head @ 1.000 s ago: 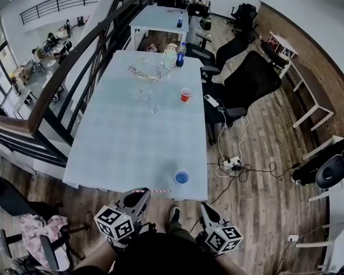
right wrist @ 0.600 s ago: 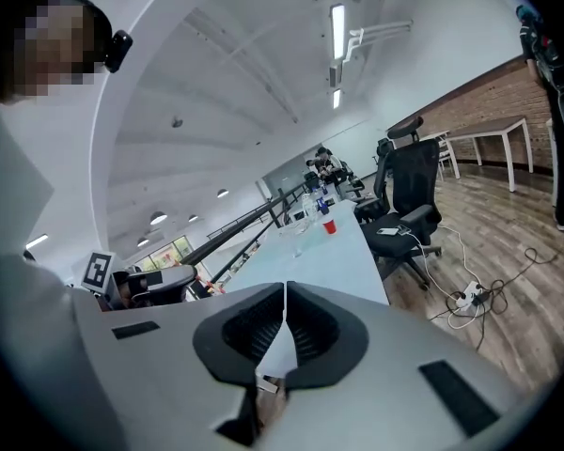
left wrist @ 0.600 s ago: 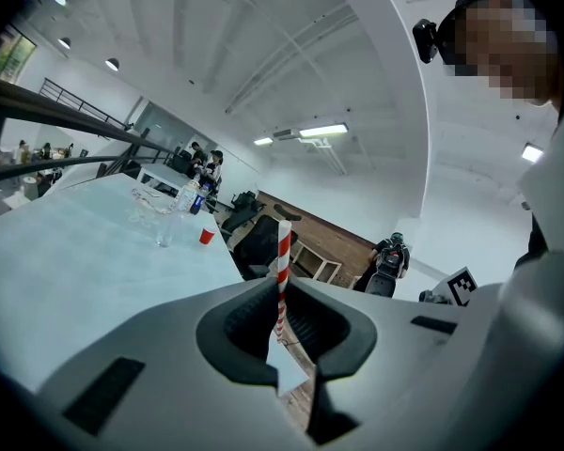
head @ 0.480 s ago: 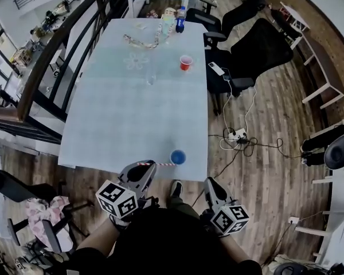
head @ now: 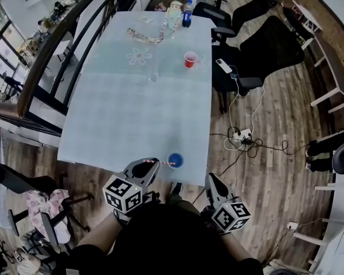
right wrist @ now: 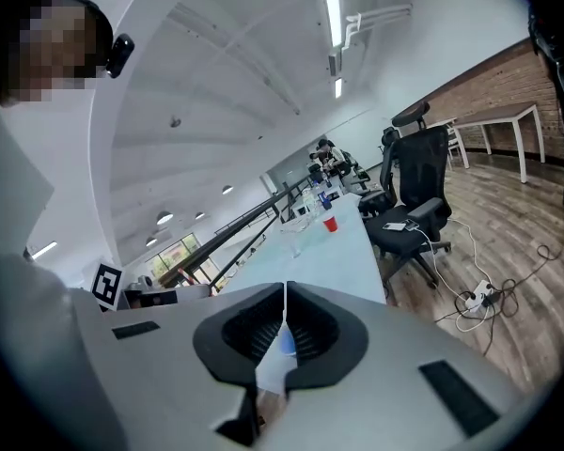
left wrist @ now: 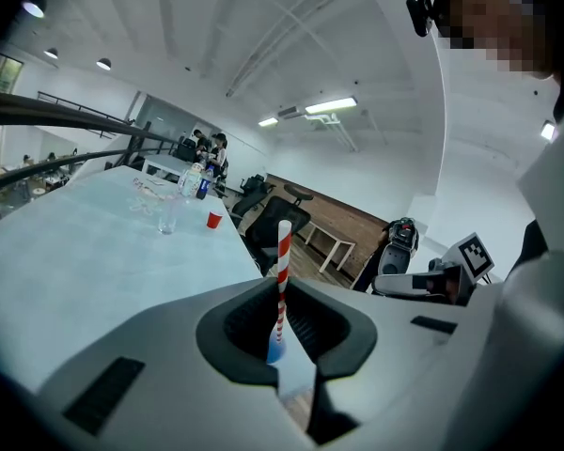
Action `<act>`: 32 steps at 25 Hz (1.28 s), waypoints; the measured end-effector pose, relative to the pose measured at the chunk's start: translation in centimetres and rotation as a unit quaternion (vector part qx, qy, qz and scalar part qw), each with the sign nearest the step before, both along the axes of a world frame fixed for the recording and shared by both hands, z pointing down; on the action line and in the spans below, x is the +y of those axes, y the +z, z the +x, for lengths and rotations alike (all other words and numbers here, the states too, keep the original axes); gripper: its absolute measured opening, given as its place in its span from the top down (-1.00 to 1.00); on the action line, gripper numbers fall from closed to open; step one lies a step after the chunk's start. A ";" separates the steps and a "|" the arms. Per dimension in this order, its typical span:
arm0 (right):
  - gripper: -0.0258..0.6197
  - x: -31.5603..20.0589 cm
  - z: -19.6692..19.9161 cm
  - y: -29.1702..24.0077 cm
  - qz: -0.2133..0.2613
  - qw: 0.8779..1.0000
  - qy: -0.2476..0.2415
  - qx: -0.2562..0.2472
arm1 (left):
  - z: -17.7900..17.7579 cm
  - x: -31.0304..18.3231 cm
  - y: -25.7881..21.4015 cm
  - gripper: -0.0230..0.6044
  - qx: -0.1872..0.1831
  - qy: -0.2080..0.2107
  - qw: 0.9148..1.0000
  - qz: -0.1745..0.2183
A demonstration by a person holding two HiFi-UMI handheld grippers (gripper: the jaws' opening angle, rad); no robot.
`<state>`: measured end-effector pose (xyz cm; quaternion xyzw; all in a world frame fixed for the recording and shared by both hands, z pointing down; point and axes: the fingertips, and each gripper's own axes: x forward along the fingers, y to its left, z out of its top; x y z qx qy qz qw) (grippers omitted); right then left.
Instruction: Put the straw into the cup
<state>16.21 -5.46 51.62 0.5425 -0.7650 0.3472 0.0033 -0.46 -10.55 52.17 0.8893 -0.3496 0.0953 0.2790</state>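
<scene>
The closed left claw (head: 151, 165) pinches the straw (head: 164, 163) just at the blue cup's (head: 175, 160) nine o'clock, not yet inserted; the right claw (head: 211, 180) sits shut, empty.

2 cups (head: 175, 160) (head: 190, 59), 1 straw (head: 162, 163), 1 btl (head: 187, 20)

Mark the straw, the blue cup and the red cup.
straw (left wrist: 283, 252), left gripper view, striped middle.
blue cup (head: 176, 160), head view, its open top.
red cup (head: 190, 59), head view, its middle.
</scene>
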 end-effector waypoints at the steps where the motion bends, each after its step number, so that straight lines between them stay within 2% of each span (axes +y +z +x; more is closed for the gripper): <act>1: 0.82 -0.4 0.3 0.1 -0.001 1.000 -0.002 -0.003 | 0.2 -0.3 0.2 0.80 -0.003 -0.004 1.000 -0.003; 16: 0.82 -4.2 0.5 2.1 -0.028 0.997 -0.069 -0.036 | 2.1 -1.3 1.5 0.80 -0.024 -0.052 0.998 -0.030; 26: 0.82 -5.6 -0.5 2.6 -0.040 0.997 -0.046 -0.040 | 1.7 -2.9 3.3 0.80 -0.048 -0.016 0.998 -0.039; 32: 0.82 -6.1 -1.0 2.8 -0.045 0.998 -0.029 -0.036 | 1.4 -4.0 5.2 0.80 -0.038 0.000 0.997 -0.069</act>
